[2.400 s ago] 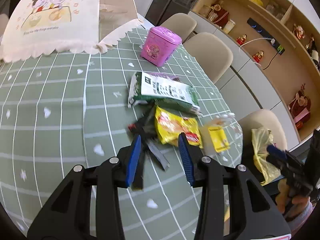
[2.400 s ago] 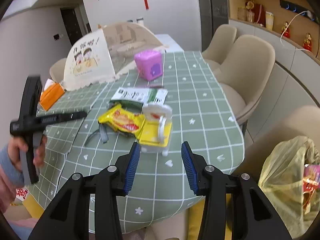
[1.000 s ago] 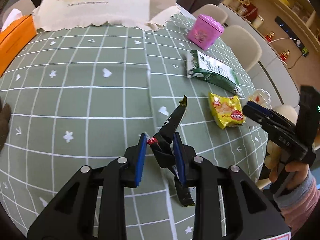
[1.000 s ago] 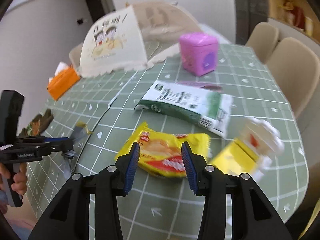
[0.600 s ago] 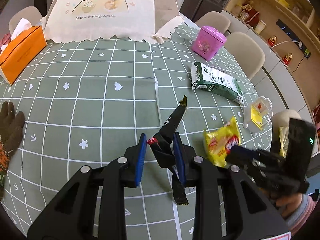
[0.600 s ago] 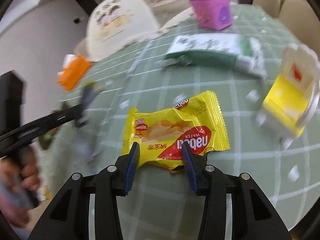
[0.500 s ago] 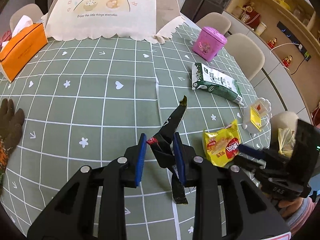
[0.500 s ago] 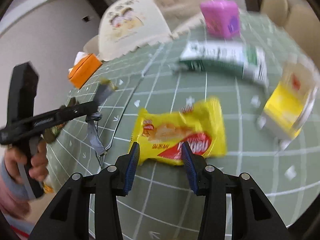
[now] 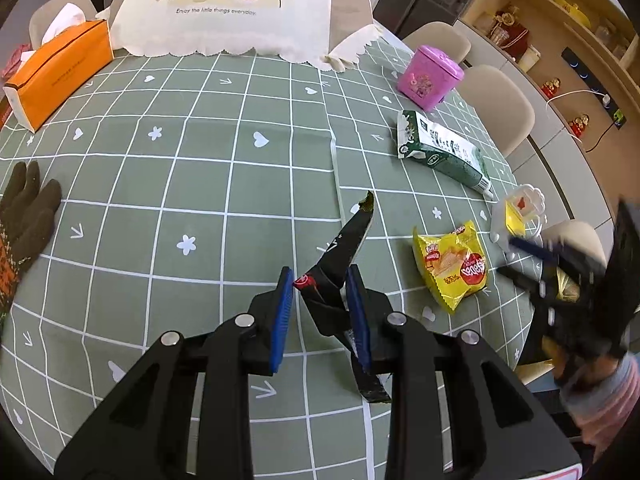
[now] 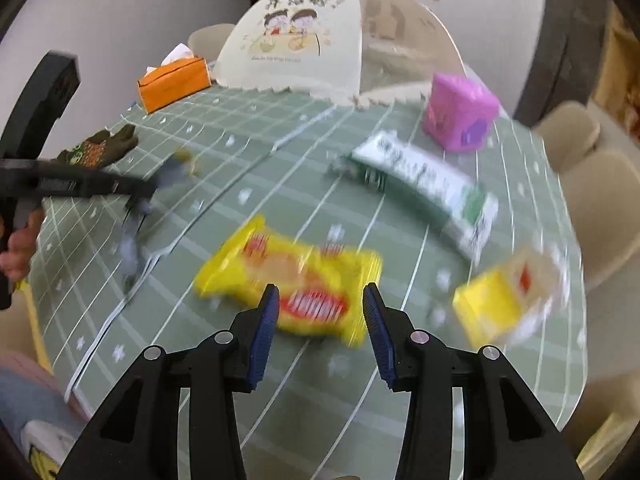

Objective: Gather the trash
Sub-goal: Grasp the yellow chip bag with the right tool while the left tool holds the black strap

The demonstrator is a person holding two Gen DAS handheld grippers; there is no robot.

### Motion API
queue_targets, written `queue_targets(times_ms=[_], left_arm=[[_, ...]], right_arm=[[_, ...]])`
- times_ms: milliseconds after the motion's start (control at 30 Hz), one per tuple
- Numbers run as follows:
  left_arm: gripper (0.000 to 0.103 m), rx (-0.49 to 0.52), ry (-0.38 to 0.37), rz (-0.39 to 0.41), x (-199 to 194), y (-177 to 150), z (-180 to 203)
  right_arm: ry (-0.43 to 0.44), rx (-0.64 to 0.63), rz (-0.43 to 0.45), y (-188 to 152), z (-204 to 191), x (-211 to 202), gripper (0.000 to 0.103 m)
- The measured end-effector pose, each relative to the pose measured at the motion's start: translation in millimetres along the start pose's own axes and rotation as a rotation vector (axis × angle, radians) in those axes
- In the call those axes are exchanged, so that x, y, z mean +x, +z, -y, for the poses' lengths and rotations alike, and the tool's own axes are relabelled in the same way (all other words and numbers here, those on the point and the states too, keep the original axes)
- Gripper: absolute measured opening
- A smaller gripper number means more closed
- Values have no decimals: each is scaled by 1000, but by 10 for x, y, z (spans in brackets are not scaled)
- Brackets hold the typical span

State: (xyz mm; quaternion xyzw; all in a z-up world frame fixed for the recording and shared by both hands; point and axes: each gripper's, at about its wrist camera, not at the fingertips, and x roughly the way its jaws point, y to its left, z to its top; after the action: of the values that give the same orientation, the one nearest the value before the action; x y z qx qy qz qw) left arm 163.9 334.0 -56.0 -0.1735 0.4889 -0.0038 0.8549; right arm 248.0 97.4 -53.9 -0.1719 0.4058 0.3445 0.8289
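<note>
My left gripper (image 9: 320, 304) is shut on a black crumpled wrapper (image 9: 344, 244), which it holds above the green checked tablecloth (image 9: 200, 184). In the right wrist view that gripper (image 10: 136, 188) shows blurred at the left, the wrapper (image 10: 132, 236) hanging from it. A yellow wafer packet (image 9: 452, 266) lies flat on the cloth. My right gripper (image 10: 320, 312) hovers over the near end of the packet (image 10: 296, 276), its jaws wide and not touching it. A green-and-white carton (image 10: 424, 184) and a yellow-and-white plastic tub (image 10: 508, 300) lie further right.
A pink lidded bin (image 9: 430, 76), a mesh food cover (image 9: 224, 8) and an orange tissue box (image 9: 56, 76) stand at the far side. A dark glove (image 9: 24, 216) lies at the left edge. Beige chairs (image 9: 496, 100) ring the table's right edge.
The right gripper drew back from over the packet toward the table's right edge and rolled level. The left gripper keeps its hold on the black wrapper, hardly moving.
</note>
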Motion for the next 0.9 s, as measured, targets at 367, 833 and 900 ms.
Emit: queue_targets(times_ms=[367,833,900], left_arm=[[26,6,11,3,-102,-37,-16],[26,-67,12,7,-114,-92,-142],[26,-65,15,10,-136,-102,-143]], right_arm=[[103,260,-120,154,344,655,41],[186,153,-79,-377,-167,-53,41],[185,128,-98,-317,-243,25,41]])
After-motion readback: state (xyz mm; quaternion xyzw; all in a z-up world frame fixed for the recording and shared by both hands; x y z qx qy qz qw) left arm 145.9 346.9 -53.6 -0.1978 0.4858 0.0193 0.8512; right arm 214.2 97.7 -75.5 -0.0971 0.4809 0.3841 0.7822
